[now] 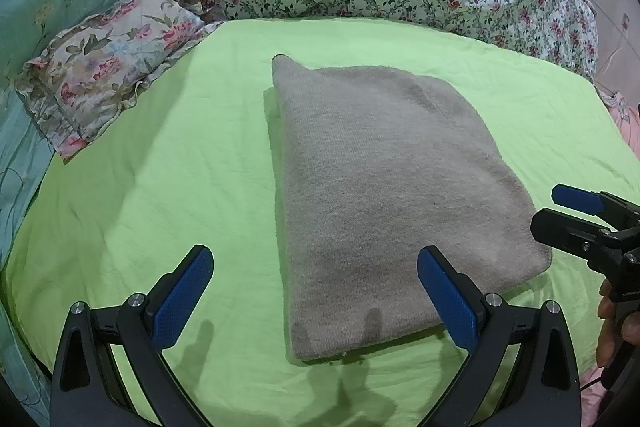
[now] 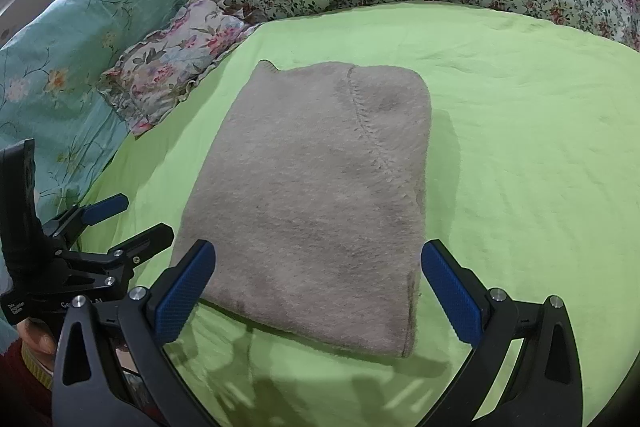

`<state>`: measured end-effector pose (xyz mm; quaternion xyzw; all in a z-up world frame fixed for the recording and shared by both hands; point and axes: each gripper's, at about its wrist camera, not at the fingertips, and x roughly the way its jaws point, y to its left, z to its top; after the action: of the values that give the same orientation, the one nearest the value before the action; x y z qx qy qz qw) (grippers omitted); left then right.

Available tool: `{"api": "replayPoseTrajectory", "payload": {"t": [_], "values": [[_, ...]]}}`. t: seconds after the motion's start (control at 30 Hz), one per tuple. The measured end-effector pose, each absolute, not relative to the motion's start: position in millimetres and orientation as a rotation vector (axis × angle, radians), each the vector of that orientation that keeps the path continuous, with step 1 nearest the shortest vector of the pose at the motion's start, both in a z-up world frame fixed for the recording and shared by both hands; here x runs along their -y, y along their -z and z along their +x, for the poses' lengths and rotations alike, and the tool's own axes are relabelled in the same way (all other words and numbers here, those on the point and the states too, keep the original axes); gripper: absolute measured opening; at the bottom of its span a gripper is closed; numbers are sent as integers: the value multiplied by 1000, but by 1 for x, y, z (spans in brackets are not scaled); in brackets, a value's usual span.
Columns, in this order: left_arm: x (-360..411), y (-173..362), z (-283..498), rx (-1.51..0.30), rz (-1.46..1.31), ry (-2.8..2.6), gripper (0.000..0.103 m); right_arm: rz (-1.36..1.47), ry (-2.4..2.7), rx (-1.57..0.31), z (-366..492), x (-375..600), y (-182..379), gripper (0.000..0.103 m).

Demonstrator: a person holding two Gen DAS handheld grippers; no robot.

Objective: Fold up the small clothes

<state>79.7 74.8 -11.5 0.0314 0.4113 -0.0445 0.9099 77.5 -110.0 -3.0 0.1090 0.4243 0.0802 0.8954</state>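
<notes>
blue pads of my left tool [image 1: 314, 291] fill the bottom of the left wrist frame, spread wide with nothing between them; one pad sits low over the near edge of the grey knit garment [image 1: 384, 195], the other over bare green sheet [image 1: 140, 167]. my right tool [image 2: 318, 289] is just as released, its pads straddling the garment's near end at the bottom of the right wrist frame. each tool also shows at the outer edge of the other's view.

the garment lies in the middle of both frames, on the sheet of the bed, already doubled into a thick, roughly rectangular pad, with a loose corner sticking out at its far left. a stitched seam [image 2: 366, 123] curves across its far part.

i judge the fold nearly done; what remains is one more halving or just squaring it up. to do that well, i'd pinch both near corners through all layers at once, lift evenly, and lay them onto the far edge, tucking that stray corner. the floral pillow [image 1: 108, 67] in the upper left is well apart and no obstacle.
</notes>
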Motion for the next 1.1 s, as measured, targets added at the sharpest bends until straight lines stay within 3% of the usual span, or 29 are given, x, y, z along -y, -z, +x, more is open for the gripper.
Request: {"api": "replayPoseTrajectory", "payload": {"t": [1.1], "values": [[-87,8,98,-846,61,47,102,208,-199,-870,98,110,2,103]]}}
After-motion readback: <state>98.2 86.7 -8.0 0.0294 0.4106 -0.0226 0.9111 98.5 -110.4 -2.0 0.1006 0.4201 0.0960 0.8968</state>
